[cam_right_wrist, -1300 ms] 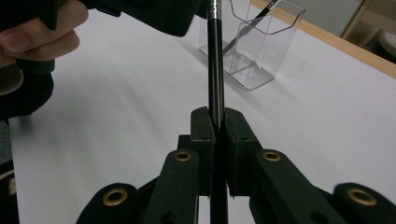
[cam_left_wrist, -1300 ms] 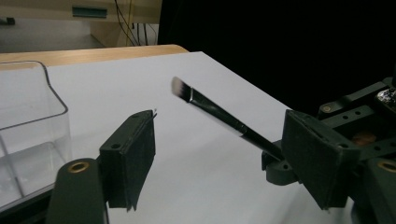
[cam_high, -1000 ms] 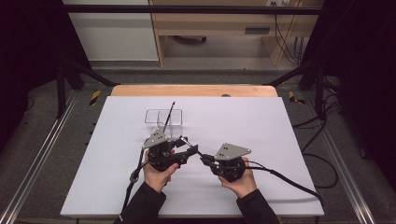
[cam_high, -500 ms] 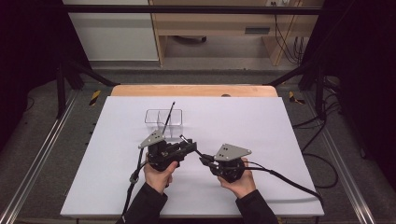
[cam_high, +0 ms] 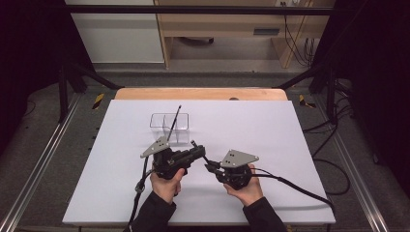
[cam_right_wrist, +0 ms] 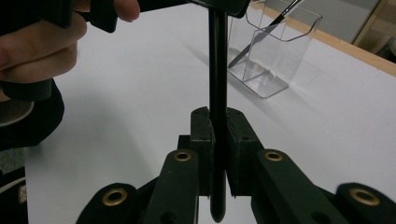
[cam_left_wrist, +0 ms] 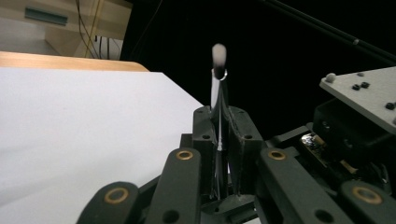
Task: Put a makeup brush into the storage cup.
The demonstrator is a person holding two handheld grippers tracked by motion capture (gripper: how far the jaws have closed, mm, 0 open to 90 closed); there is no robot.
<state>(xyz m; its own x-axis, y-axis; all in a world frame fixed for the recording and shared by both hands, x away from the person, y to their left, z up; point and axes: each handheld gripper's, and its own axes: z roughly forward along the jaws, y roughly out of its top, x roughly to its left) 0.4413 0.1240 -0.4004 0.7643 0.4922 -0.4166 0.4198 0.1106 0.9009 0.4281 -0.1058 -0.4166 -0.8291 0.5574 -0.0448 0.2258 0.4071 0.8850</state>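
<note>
Brush point(cam_right_wrist: 217, 93) between your two grippers, out over the near middle of the white desk point(cam_high: 290, 125) – that is where the thin black-handled thing sits right now, with a small pale tuft point(cam_left_wrist: 218, 53) at one end. Your left gripper point(cam_high: 194, 152) has its fingers point(cam_left_wrist: 203, 140) clenched on it: in the left gripper view the stem rises straight up from the pinched gap, a bright metal collar just under the tuft. Your right gripper point(cam_high: 211, 166) is clamped on the dark handle too; in the right gripper view the fingers point(cam_right_wrist: 238, 140) squeeze it from both sides, and the rounded handle end pokes out below them. So both of you, left and right, grasp the same brush, tips almost meeting in the high view. Your left hand point(cam_high: 167, 181) wraps its gripper body, and your right hand point(cam_high: 244, 188) does the same just beside it. Beyond them, farther up the desk, stands a clear plastic holder point(cam_high: 169, 126) with two compartments, and a second brush point(cam_high: 173, 118) leans in it, tilted, its tip sticking out over the rim. I cannot tell which compartment it stands in from above. Holder and grippers are apart, not touching. A wooden edge point(cam_high: 200, 93) shows past the far side of the white sheet
</note>
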